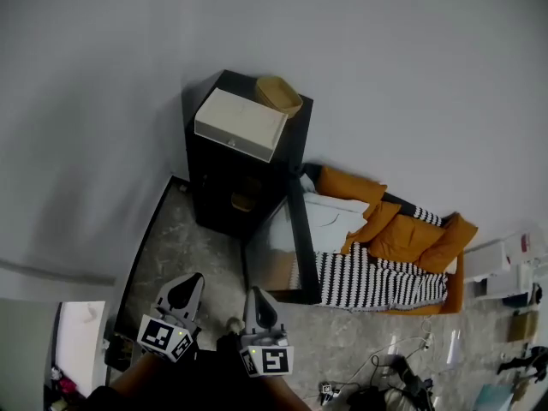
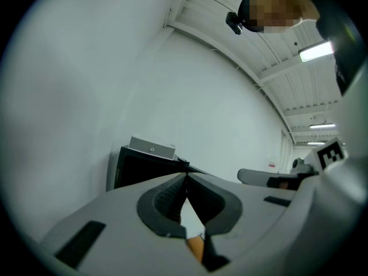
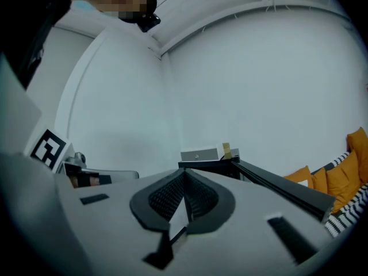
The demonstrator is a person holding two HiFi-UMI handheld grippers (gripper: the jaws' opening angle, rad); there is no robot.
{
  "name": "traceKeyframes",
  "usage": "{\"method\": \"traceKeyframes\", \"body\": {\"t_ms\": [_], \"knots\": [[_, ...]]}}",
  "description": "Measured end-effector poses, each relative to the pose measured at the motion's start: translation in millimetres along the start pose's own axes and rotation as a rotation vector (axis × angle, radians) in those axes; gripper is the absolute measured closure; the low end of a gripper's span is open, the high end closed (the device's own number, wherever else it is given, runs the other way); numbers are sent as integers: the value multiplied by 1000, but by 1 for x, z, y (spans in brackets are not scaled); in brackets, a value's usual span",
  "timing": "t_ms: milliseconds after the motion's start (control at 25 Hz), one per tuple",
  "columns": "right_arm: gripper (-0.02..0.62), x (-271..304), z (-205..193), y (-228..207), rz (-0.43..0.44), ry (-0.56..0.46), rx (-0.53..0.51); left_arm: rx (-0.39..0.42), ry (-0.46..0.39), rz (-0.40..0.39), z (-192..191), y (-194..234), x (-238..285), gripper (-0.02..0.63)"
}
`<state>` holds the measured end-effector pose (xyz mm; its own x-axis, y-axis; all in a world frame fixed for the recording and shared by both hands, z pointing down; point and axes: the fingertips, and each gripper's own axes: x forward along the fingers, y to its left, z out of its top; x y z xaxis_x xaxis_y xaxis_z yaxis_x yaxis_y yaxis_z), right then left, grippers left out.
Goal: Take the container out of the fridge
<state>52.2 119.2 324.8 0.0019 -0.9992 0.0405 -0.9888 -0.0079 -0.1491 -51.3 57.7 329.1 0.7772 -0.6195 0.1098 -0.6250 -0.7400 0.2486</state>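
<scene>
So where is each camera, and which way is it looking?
Head view: on the person's head, looking down at the black fridge; left claw and right claw show at the bottom.
Left gripper view: rides the left claw, looking along its shut tips at the fridge.
Right gripper view: rides the right claw, shut too, facing the fridge.
Shared: all three see the white box on the fridge.

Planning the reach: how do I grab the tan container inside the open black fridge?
Likely by its sides, coming level through the open front: the tan container sits inside, walled in by the black fridge. Its shape is dim.
</scene>
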Motion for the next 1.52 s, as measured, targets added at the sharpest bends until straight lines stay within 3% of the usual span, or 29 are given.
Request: {"method": "traceKeyframes", "body": {"t_ms": [360,720,920,1040,1520], "knots": [[595,72,-9,13,-175,-6,15,-25,70,-138,12,79,46,601],[595,115,-27,16,-299,-6,2,-96,134,-282,-20,121,82,601],[595,137,-40,10,-293,8,5,-199,188,-260,-35,137,112,601],[595,153,-52,-3,-285,9,10,-219,234,-226,-50,146,134,601],[595,198,-114,-53,-257,66,31,-388,345,-158,-174,171,212,601]]}}
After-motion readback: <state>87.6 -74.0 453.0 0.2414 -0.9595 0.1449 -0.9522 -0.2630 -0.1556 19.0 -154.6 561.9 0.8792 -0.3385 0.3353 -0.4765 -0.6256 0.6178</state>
